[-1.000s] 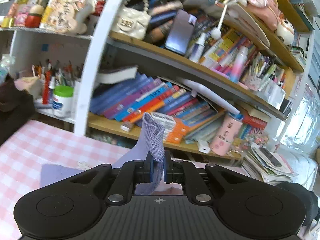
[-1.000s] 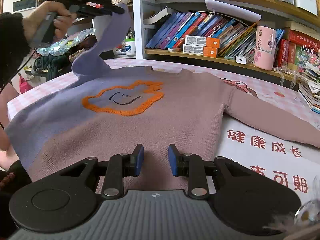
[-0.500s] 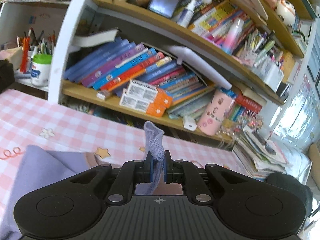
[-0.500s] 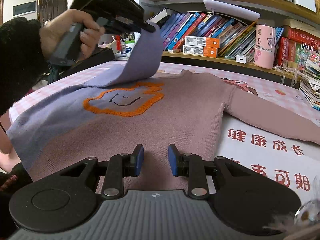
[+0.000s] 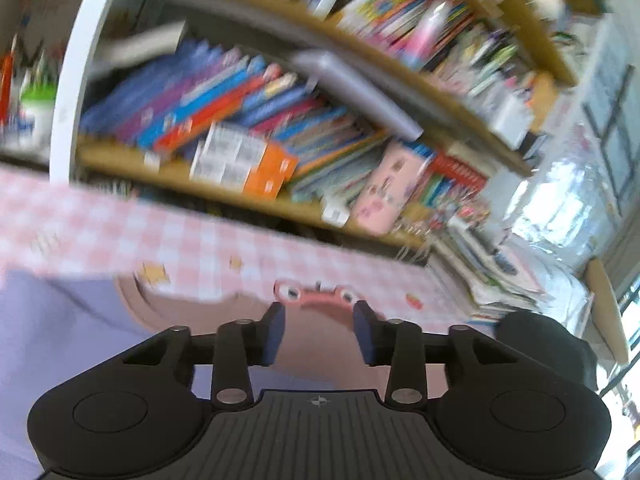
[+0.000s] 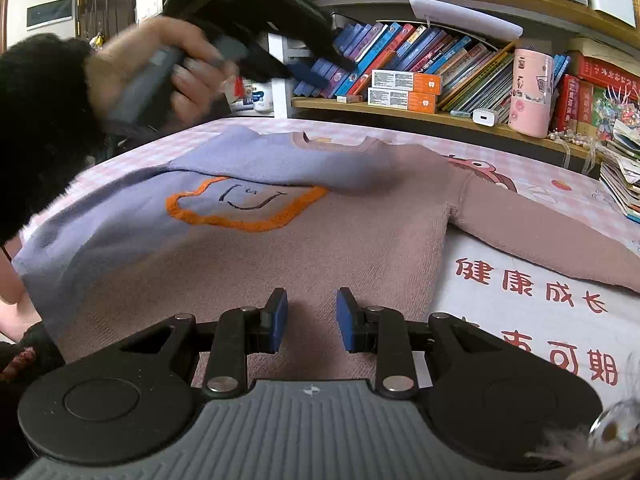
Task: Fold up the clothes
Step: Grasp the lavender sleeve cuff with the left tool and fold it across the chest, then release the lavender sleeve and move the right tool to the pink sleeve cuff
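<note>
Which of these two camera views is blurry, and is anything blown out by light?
Left wrist view: the bookshelf and checked tablecloth are motion-smeared, and the window area at right is glaring white. Right wrist view: the sweater is sharp; only the left gripper and the hand are blurred. Both bend straight lines.

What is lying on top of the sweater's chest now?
The purple sleeve lies folded across the sweater, covering the top edge of the orange-outlined patch. Anything beneath the sleeve is hidden.
</note>
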`<state>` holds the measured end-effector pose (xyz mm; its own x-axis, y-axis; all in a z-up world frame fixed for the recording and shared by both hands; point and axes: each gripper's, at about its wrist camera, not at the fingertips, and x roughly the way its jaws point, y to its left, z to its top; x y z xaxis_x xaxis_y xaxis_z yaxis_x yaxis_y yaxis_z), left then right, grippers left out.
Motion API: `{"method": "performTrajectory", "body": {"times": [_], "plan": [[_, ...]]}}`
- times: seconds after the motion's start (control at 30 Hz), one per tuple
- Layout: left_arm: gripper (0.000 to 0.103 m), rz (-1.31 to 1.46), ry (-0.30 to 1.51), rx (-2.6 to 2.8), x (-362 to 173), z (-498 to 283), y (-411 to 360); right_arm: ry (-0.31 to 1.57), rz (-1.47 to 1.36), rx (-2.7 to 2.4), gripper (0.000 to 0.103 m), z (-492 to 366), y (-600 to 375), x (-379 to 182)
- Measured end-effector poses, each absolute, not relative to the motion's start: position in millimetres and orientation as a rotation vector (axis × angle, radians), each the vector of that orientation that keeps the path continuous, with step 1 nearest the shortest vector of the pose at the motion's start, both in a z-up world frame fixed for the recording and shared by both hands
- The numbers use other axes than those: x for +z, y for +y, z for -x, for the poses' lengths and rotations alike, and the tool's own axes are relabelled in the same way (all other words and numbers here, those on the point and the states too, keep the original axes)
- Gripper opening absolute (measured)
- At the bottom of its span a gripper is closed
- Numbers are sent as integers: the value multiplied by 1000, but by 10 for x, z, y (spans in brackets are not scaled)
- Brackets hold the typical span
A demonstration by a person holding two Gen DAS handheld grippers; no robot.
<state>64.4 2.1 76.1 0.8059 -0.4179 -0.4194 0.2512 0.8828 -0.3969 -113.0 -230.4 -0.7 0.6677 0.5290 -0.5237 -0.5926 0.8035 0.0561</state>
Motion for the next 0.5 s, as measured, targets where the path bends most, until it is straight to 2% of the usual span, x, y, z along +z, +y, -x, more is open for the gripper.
{"method": "performTrajectory", "body": {"times": [0.1,0.17,0.37,0.5], "plan": [[47,250,468,-402,932,-194,231,551,126,630,26,1133,-2297,-6],[56,171,450,-384,921,176,434,551,130,625,26,1136,-2281,-5],[60,-1,487,-172,424,1178,870,565,157,570,25,1166,-2178,23],[60,-44,511,-110,131,1481,989,579,159,522,25,1240,-2181,123]]}}
